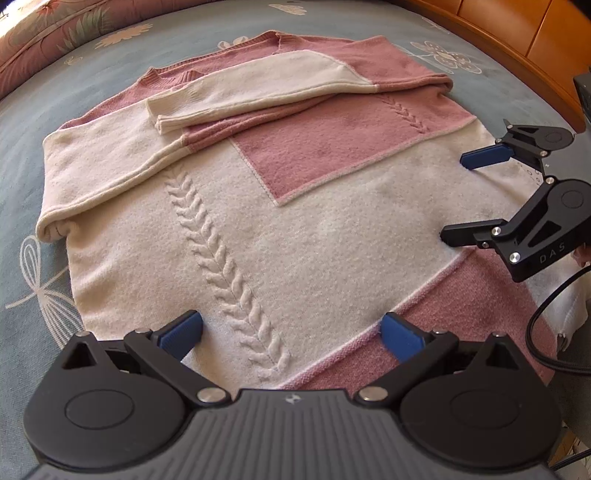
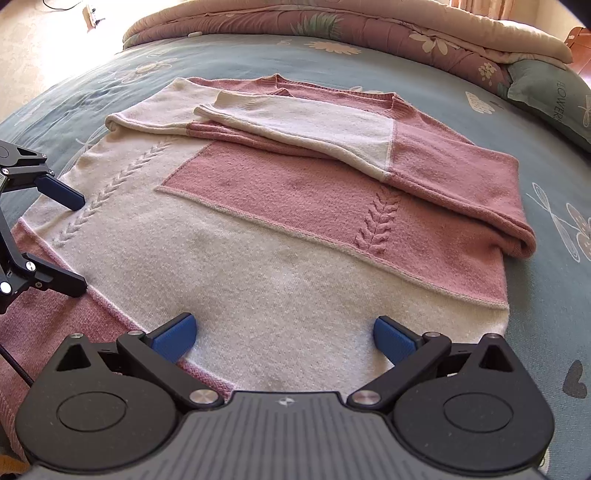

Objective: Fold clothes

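Pink-and-cream sweater (image 1: pixel 280 229) lies flat on bed (image 1: pixel 33 314), both sleeves (image 1: pixel 258 92) folded across chest, one over other. Hem end nearest me, collar toward quilt (image 2: pixel 332 26) at far edge of bed. My left gripper (image 1: pixel 291 332) over hem, fingers (image 1: pixel 181 334) spread wide, grasping nothing. My right gripper (image 2: pixel 284 334) beside it over cream band near hem, fingers (image 2: pixel 393 338) likewise released, nothing between them. Pillow (image 2: pixel 554 99) at far right corner of bed.
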{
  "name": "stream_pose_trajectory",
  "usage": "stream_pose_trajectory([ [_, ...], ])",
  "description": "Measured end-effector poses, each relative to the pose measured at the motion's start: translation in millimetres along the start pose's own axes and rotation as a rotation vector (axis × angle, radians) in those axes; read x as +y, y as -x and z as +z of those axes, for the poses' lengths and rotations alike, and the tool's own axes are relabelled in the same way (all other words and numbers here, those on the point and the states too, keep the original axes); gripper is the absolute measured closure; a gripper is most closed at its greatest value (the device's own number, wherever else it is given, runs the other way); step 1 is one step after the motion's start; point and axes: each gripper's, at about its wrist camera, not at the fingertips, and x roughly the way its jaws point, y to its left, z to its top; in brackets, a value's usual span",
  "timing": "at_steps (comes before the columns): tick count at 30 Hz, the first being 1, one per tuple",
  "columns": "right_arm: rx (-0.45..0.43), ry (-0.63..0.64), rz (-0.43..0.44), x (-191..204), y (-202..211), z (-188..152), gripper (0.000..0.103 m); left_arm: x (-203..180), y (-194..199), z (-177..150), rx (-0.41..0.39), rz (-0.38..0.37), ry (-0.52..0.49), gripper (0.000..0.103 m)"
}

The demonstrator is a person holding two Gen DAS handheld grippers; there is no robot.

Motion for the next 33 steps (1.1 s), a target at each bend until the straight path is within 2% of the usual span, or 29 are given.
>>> stream_pose_trajectory([
  [9, 0.060, -0.011, -0.006, 1.0, -3.5, 8.9, 0.000, -0.9, -2.3, 3.8, 0.030, 0.014, 0.031, 0.001],
  [17, 0.010, -0.016, -0.013, 2.2, -1.9, 1.8, 0.000, -5.6, 3.9, -14.1, -0.094, 0.049, 0.068, 0.001],
  [20, -0.016, -0.011, -0.017, 3.3, 1.5, -2.6, 0.000, -11.0, 6.3, -18.6, -0.115, 0.073, 0.066, 0.001],
  [25, -0.021, -0.088, -0.036, 5.0, 21.4, -19.5, 0.000, -27.0, 20.7, -39.9, -0.142, 0.115, 0.127, 0.001],
  [29, -0.045, -0.112, -0.098, 16.7, 50.2, -44.9, 0.000, -40.2, 32.9, -57.8, -0.164, 0.150, 0.180, 0.001],
  [31, -0.083, -0.106, -0.101, 25.7, 59.8, -56.8, 0.000, -45.8, 31.0, -65.2, -0.180, 0.137, 0.204, 0.001],
  [33, -0.082, -0.158, -0.085, 32.1, 62.2, -68.1, 0.000, -51.5, 26.6, -71.9, -0.187, 0.165, 0.221, 0.001],
])
